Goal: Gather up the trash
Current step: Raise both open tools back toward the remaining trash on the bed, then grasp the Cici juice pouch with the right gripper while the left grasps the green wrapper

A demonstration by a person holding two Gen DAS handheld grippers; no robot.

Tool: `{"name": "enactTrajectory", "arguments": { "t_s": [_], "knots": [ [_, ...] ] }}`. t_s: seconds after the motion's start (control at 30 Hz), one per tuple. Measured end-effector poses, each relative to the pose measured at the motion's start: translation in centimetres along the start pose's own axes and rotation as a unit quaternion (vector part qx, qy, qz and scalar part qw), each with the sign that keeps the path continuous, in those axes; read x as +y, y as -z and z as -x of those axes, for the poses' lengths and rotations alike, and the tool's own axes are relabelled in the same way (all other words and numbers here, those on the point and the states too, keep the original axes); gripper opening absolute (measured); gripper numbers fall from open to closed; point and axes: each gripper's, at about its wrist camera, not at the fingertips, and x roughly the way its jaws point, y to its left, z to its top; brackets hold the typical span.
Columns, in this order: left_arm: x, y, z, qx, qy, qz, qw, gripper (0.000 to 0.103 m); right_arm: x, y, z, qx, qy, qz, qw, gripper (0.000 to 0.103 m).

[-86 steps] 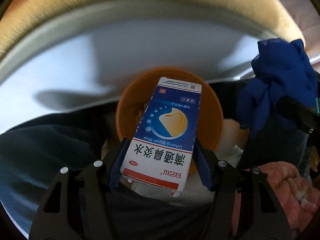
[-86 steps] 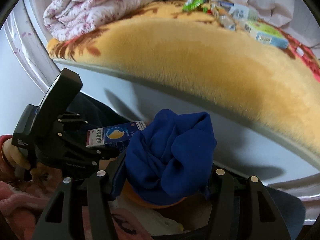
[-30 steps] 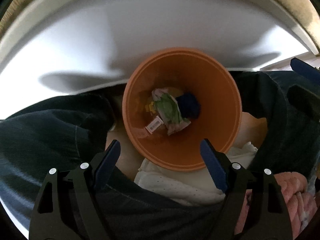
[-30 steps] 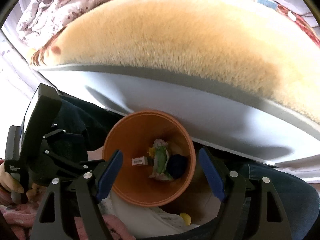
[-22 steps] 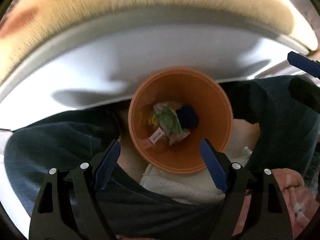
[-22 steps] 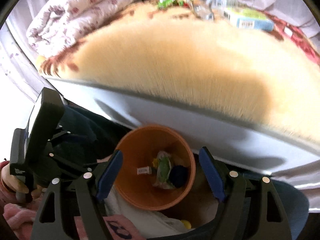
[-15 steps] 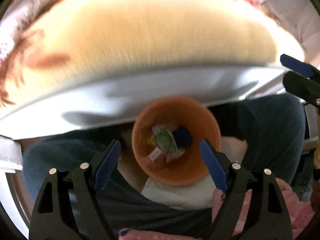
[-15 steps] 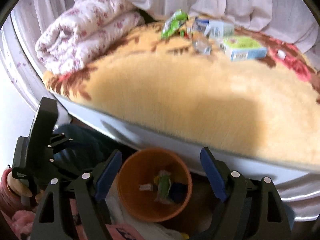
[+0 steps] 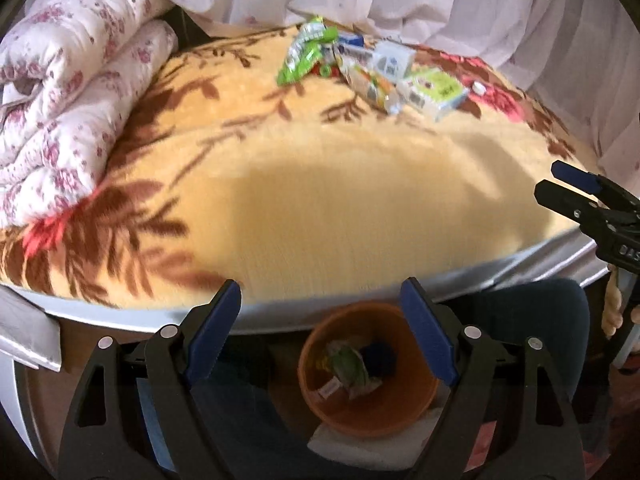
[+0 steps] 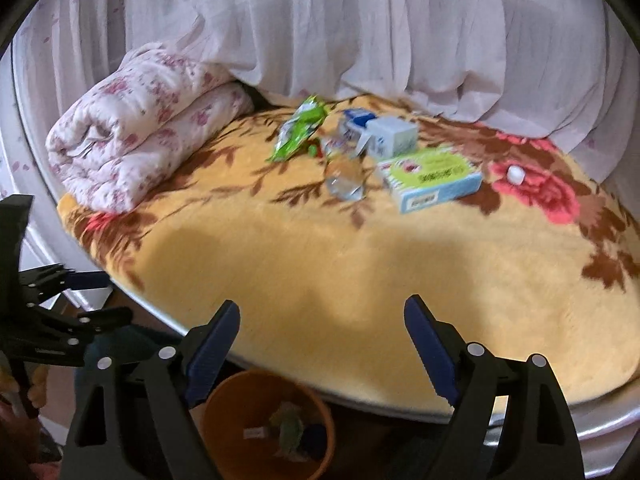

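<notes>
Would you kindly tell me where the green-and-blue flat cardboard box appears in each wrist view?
Left wrist: green-and-blue flat cardboard box, upper right on the yellow blanket.
Right wrist: the box, right of centre.
Shared landmark: green snack wrapper, left of the box in both.

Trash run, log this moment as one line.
left gripper open, empty | right gripper open, empty | orange bin holds trash | green wrapper, boxes on bed

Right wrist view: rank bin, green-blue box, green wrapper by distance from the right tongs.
1. Bin, just below the right tongs, left.
2. Green-blue box, mid-bed, right.
3. Green wrapper, farther back, left of centre.
</notes>
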Motion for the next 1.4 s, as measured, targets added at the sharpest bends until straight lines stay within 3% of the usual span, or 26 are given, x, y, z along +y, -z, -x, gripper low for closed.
{"name": "enactTrajectory", "arguments": {
  "t_s": [0.47,1.13,1.33,1.4],
  "knots": [
    [1.2,-4.5,-1.6,-0.014,0.003,-0.003,0.9999,0.080,-2.2,-6.0,-5.3,-0.009,0.038,-0.008,0.999,0.083],
    [6.0,-11.2,-7.8,0.006,0.007,0.027,0.9996,0.080,0.5,-14.1,-21.3,0.051,0.061,0.041,0.996,0.086],
    [6.8,-12.1,-8.8,0.009,0.006,0.032,0.9994,0.080,1.1,-14.8,-24.0,0.072,0.076,0.059,0.993,0.073],
    [7.0,-12.3,-8.9,0.008,0.007,0.034,0.9994,0.080,0.9,-14.8,-24.3,0.079,0.076,0.058,0.992,0.061]
  ]
}}
